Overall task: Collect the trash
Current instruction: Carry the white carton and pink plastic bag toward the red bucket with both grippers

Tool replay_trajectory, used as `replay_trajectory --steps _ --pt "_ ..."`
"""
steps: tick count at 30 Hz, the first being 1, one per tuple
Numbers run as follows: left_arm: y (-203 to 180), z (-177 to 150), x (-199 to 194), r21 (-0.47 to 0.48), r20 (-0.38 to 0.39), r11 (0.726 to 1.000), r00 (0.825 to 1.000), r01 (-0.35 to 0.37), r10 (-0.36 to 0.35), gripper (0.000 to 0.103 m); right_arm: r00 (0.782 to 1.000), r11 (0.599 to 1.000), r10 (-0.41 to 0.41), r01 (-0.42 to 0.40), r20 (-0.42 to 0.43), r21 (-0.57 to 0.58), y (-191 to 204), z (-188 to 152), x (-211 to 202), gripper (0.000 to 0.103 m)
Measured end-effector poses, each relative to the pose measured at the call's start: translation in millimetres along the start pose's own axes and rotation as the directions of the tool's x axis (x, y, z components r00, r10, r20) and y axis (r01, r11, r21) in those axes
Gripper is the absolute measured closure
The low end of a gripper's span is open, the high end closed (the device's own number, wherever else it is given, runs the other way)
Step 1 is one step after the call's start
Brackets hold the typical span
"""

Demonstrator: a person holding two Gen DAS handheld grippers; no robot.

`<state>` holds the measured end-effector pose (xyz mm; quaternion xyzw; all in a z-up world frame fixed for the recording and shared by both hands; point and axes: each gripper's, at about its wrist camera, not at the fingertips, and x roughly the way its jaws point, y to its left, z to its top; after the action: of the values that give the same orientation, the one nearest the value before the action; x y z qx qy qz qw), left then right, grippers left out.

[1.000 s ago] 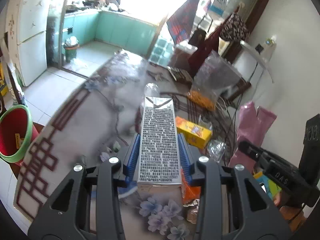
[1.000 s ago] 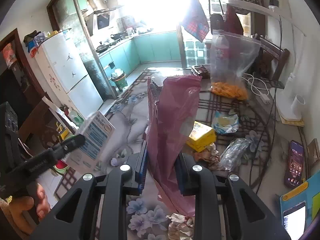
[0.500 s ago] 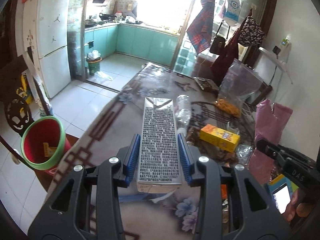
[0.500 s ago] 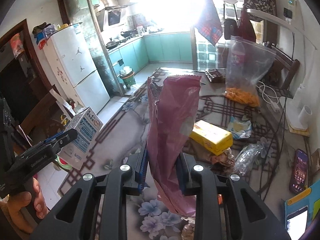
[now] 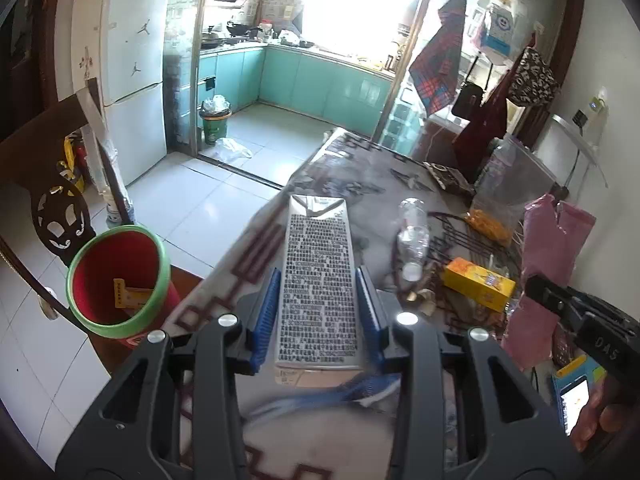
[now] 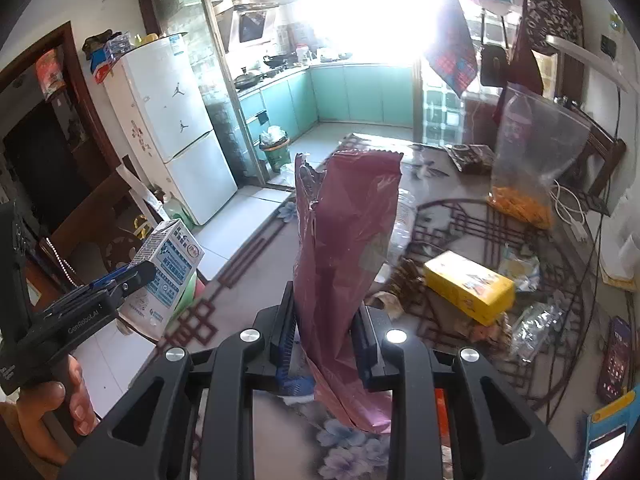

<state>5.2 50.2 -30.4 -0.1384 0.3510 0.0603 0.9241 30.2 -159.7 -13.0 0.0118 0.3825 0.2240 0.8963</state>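
My left gripper (image 5: 318,304) is shut on a milk carton (image 5: 318,276), its printed silver side up, held above the table's left edge. The same carton (image 6: 166,276) shows at the left of the right wrist view. My right gripper (image 6: 326,332) is shut on a torn pink snack bag (image 6: 344,240) that stands upright between the blue pads. That pink bag (image 5: 552,248) also appears at the right of the left wrist view. A red bin with a green rim (image 5: 116,280) stands on the floor below the table's left edge, with a yellow scrap inside.
On the patterned table (image 6: 256,280) lie a yellow box (image 6: 468,286), a clear plastic bottle (image 5: 414,236), crumpled wrappers (image 6: 536,320), a clear bag with orange snacks (image 6: 532,152), cables and phones (image 6: 612,356). A dark wooden chair (image 5: 40,184) stands by the bin; a fridge (image 5: 132,92) stands behind it.
Both grippers have swung left with their loads still held. The red bin has come further into the left wrist view, and the carton now hangs near the table's left edge.
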Motion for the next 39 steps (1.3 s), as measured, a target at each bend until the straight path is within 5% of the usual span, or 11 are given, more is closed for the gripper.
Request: replay_trajectory --steps 25,39 --pt "142 58 24 0.063 -0.03 0.994 0.995 0.093 -0.092 0.066 0.992 0.992 -0.128 0.128 -0.005 0.016 138 35 64 0.078" --pt "210 67 36 0.012 -0.046 0.999 0.998 0.048 -0.048 0.066 0.996 0.995 -0.089 0.088 -0.016 -0.057 200 51 101 0.078"
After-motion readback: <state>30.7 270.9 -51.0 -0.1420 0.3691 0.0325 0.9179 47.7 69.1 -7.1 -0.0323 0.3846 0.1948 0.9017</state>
